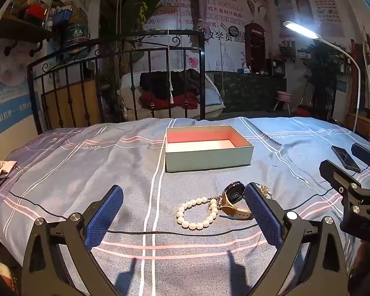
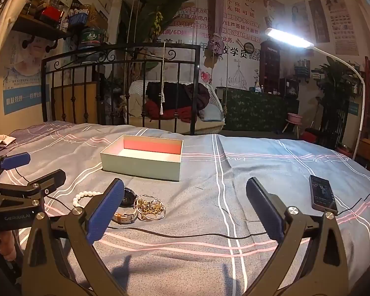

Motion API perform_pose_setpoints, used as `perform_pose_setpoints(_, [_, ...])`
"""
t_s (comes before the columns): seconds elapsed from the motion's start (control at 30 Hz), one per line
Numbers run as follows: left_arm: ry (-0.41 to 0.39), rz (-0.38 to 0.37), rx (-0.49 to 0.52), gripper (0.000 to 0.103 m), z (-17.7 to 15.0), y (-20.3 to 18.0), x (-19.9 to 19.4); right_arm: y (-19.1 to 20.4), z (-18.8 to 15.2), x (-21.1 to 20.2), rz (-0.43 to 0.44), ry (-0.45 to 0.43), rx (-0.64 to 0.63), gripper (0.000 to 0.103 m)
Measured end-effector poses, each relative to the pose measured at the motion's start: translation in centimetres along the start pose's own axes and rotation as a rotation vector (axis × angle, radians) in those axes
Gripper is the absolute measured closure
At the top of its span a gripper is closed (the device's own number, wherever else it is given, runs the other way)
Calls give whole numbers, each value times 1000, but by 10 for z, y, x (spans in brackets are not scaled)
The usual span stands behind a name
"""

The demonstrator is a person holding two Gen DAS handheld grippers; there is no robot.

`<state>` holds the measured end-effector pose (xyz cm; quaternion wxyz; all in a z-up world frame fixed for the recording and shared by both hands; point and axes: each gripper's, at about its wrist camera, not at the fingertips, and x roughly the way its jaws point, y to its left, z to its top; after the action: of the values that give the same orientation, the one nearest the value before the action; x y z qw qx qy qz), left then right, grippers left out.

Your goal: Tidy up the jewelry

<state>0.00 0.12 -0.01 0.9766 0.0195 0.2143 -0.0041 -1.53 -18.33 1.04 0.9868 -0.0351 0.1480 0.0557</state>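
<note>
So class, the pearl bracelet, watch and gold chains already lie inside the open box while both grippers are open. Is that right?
Not quite. The pearl bracelet, watch and gold chains lie on the bedspread in front of the box, as the left wrist view shows. Both grippers are open.

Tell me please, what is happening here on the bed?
A person holds two grippers above a bedspread. Both the left gripper and the right gripper are open and hold nothing. A pearl bracelet, a watch and a pile of gold chains lie together on the cover. The open box behind them looks empty.
</note>
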Motion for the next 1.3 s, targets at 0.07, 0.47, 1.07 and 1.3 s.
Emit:
perform_pose_setpoints(0.07, [1,1,-4,7,0,2,0,-1,0,-1,4,-1,6,6])
perform_pose_setpoints(0.47, [6,11,7,7,-1,-1,6,2,0,2,15,8,4,6])
perform_pose_setpoints(1.07, [12,10,-10,7,-3,2,7,4,-5,7,35,15,-8,6])
perform_pose_setpoints(1.3, [20,11,-14,7,-4,3,7,4,-5,7,36,16,-8,6])
